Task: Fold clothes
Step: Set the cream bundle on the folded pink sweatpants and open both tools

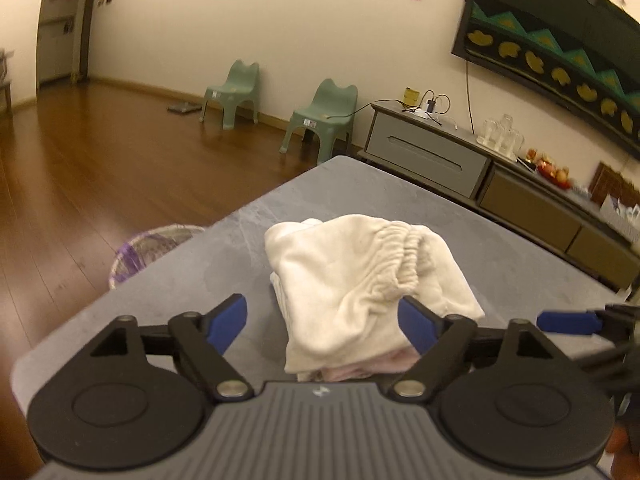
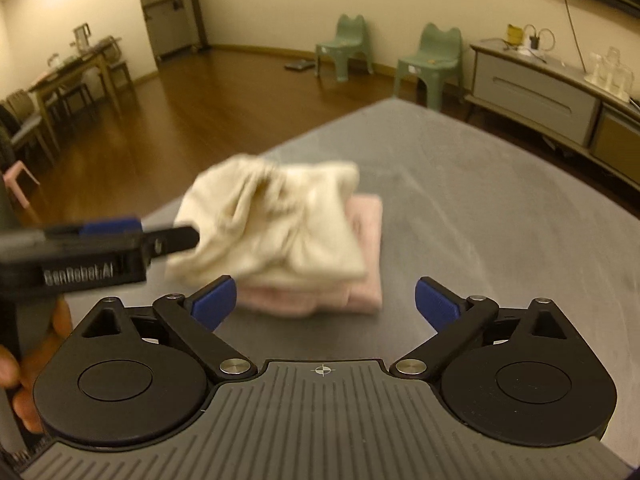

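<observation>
A cream garment with an elastic waistband point(image 1: 360, 276) lies bunched on top of a folded pink garment point(image 2: 362, 240) on the grey table point(image 1: 192, 280). My left gripper point(image 1: 322, 322) is open, its blue fingers on either side of the near end of the pile. In the right wrist view the cream garment point(image 2: 272, 224) is blurred and the left gripper reaches it from the left. My right gripper point(image 2: 325, 304) is open and empty, just short of the pile. One of its blue fingers point(image 1: 568, 322) shows at the right edge of the left wrist view.
A woven basket point(image 1: 148, 248) stands on the wood floor past the table's left edge. Two green chairs point(image 1: 320, 120) stand by the far wall. A low grey cabinet point(image 1: 480, 168) with glassware runs along the right. A dining table with chairs point(image 2: 68, 80) is far left.
</observation>
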